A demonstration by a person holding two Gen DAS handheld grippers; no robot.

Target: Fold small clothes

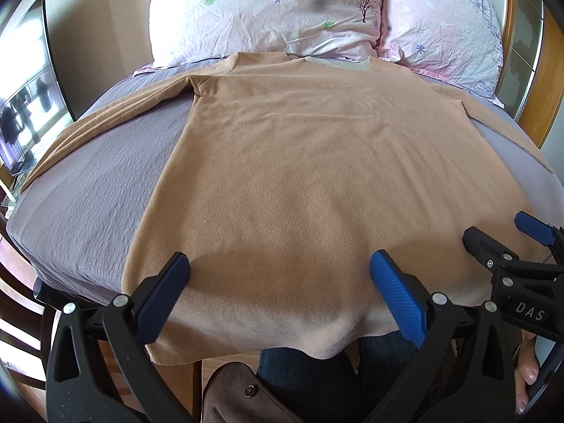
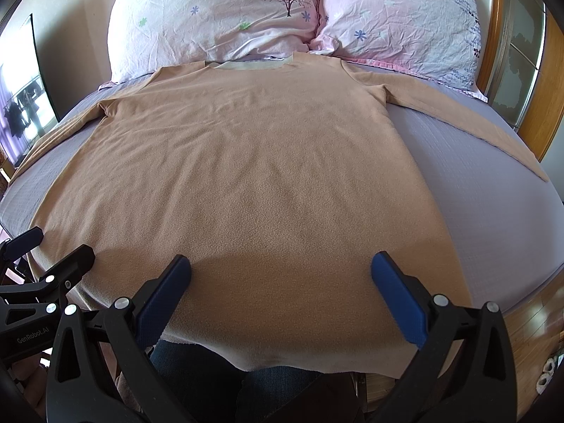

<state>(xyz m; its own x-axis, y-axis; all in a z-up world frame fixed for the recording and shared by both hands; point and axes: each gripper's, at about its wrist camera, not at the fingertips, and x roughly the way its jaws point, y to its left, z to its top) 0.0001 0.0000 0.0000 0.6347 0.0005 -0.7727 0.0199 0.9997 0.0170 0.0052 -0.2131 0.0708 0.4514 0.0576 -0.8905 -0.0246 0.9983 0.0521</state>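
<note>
Two spread claws, left claw (image 1: 280, 278), right claw (image 2: 281, 278), flat tan shirt (image 2: 246, 176)

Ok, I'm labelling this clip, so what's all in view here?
Long-sleeved top: one, tan with pale collar, spread flat on the bed, hem hanging over the near edge.
Bed cover: one, lilac, under the top.
Pillows: two, pink-white floral, at the headboard end.
Headboard: one, wooden, far right.
Left gripper: one, black with blue pads, open above the hem.
Right gripper: one, same colours, open above the hem.
</note>
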